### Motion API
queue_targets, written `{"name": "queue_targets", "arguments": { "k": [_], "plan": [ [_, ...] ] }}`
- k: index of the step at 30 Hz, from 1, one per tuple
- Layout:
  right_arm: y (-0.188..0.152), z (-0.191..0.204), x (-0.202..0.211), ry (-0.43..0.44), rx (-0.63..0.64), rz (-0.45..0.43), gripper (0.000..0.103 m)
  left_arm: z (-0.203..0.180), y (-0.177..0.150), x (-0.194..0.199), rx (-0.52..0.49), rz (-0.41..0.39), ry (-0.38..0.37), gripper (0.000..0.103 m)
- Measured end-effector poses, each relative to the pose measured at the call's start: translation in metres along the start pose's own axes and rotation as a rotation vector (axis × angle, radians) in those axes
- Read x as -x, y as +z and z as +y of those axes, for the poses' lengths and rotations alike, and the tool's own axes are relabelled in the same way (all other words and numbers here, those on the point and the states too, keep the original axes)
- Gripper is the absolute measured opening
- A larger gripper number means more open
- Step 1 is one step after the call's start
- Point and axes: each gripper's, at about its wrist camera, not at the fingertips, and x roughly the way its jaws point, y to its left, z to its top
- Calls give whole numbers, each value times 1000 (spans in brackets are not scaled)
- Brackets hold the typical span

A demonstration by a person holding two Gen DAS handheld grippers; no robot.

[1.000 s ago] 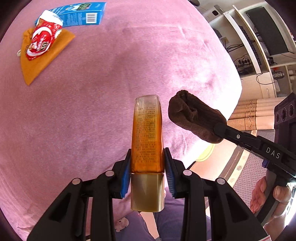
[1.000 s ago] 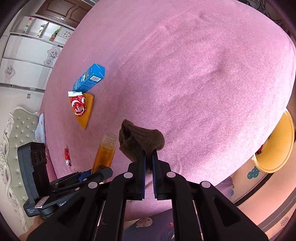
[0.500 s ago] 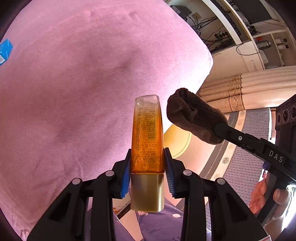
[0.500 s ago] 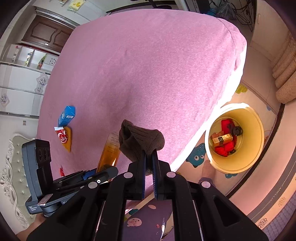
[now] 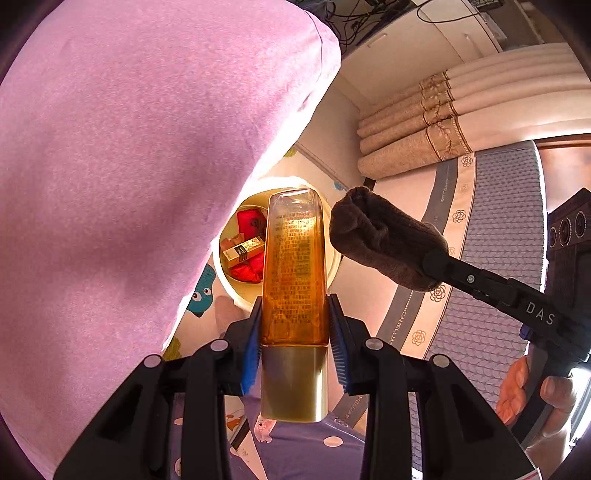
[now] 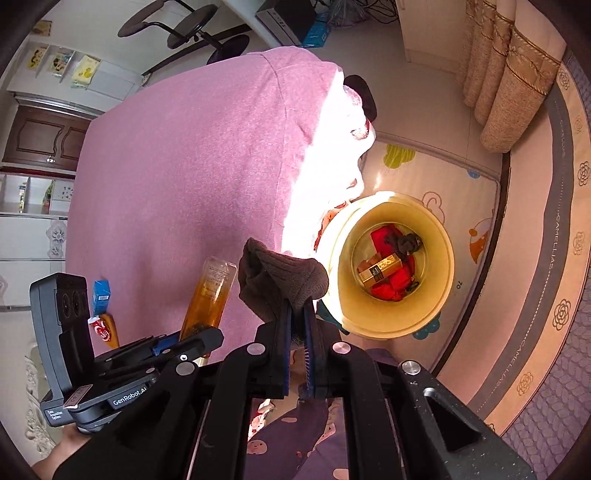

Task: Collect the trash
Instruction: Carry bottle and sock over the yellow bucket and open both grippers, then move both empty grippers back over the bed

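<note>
My left gripper point(image 5: 295, 325) is shut on an amber bottle point(image 5: 294, 266) with a gold cap, held upright between the blue pads. My right gripper point(image 6: 298, 325) is shut on a brown knitted sock point(image 6: 280, 280), which bunches above the jaws. The sock point(image 5: 384, 243) and the right gripper also show at the right of the left wrist view. A cream bin point(image 6: 436, 295) stands on the floor beside the pink bed point(image 6: 184, 177), holding red wrappers and a gold-and-black box point(image 6: 380, 271). In the left wrist view the bin point(image 5: 236, 291) lies partly behind the bottle.
On the bed far back lie a blue carton point(image 6: 101, 295) and a red wrapper on an orange pouch point(image 6: 105, 328). A patterned play mat point(image 6: 476, 206), a grey rug point(image 6: 554, 302) and curtains point(image 6: 506, 74) surround the bin. An office chair point(image 6: 192, 33) stands beyond the bed.
Both grippers have swept sideways off the bed toward its corner, still holding bottle and sock. The bin has come into view below them; the carton and wrapper have left the left wrist view.
</note>
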Motion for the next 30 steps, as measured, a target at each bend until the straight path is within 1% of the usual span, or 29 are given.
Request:
{"name": "queue_targets", "arguments": {
  "k": [7,11,13,14,15,16,18,21,24,30],
  "plan": [
    [4,-30,1,-2,-54,1,7,-32,11,-28,-47,46,-1,33],
    [4,-38,2,-21,-63,0,7,-45,14,-38,-77,61,0,33],
    [5,-43,2,-21,-78,5,9,-50,14,-41,-90,73,2,33],
    [5,-46,3,-27,-90,6,10,-52,15,-43,-93,80,9,44],
    [5,-49,3,-35,-100,11,15,-53,15,-45,-95,94,17,69],
    [5,-52,2,-39,-109,18,17,-55,15,-46,-96,97,27,75],
    [4,-56,3,-45,-122,21,23,-60,15,-45,-106,95,27,76],
    [1,-58,5,-44,-123,22,23,-61,13,-43,-102,91,25,76],
    [-1,-55,6,-24,-124,21,23,-59,11,-40,-91,86,21,76],
    [-2,-36,8,-4,-84,15,23,-53,3,-26,-88,54,21,76]
  ]
}}
